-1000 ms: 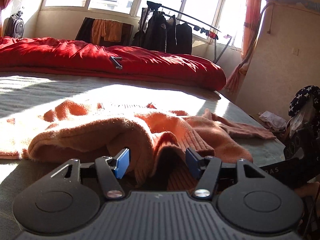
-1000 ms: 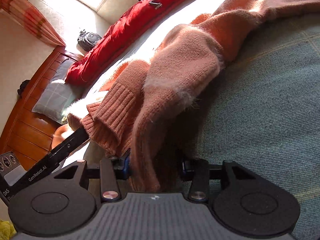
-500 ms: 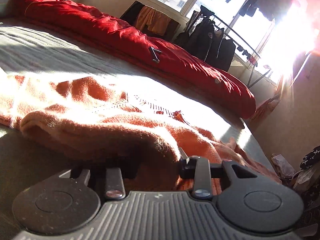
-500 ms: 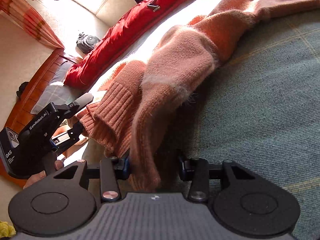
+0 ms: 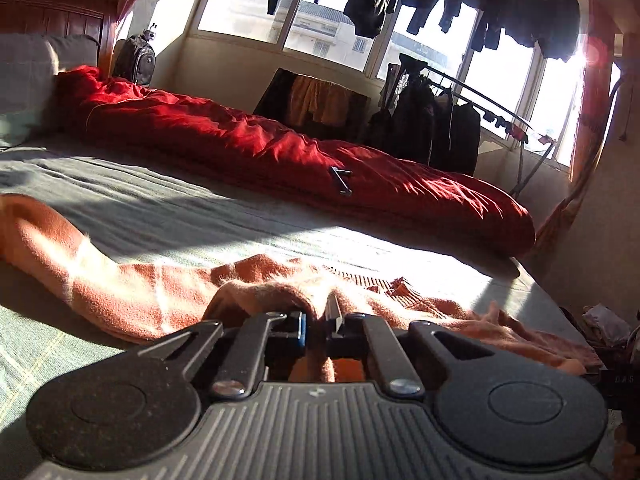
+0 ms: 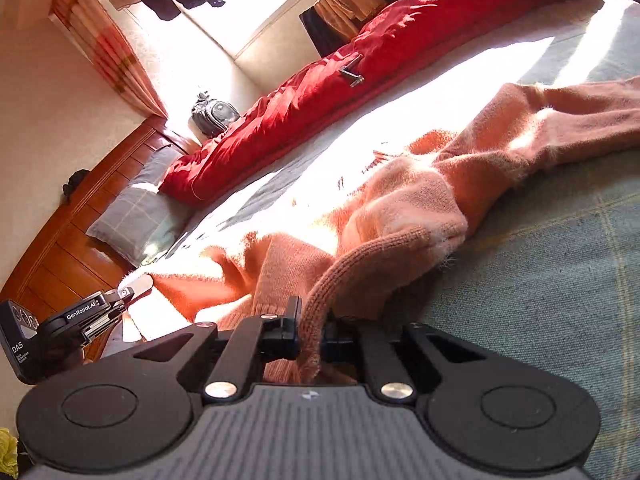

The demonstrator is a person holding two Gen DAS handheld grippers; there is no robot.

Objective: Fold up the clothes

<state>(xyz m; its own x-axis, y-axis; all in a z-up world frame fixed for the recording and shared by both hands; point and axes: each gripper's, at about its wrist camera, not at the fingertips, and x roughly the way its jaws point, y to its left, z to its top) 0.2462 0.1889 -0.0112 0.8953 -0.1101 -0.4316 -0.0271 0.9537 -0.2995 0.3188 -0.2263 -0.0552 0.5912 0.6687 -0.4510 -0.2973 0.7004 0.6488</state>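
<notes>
- Both grippers have closed since a second ago, when their jaws stood apart around the knit, and both have lifted it a little.
- Left gripper (image 5: 318,330): jaws together, clamped on a fold of the sweater (image 5: 132,292), which lies spread on the bed (image 5: 160,208).
- Right gripper (image 6: 311,334): jaws pinched on the ribbed hem (image 6: 340,280).
- Red duvet (image 5: 280,152) lies along the far side of the bed.

A red duvet (image 5: 280,156) lies bunched along the far edge of the bed (image 5: 160,204), a small dark metal piece (image 5: 341,180) resting on it. Beyond it — a backpack (image 5: 134,60) by the wooden headboard (image 6: 64,240), a grey pillow (image 6: 136,216), and dark clothes on a rack (image 5: 436,128) under the sunlit windows (image 5: 320,28).
</notes>
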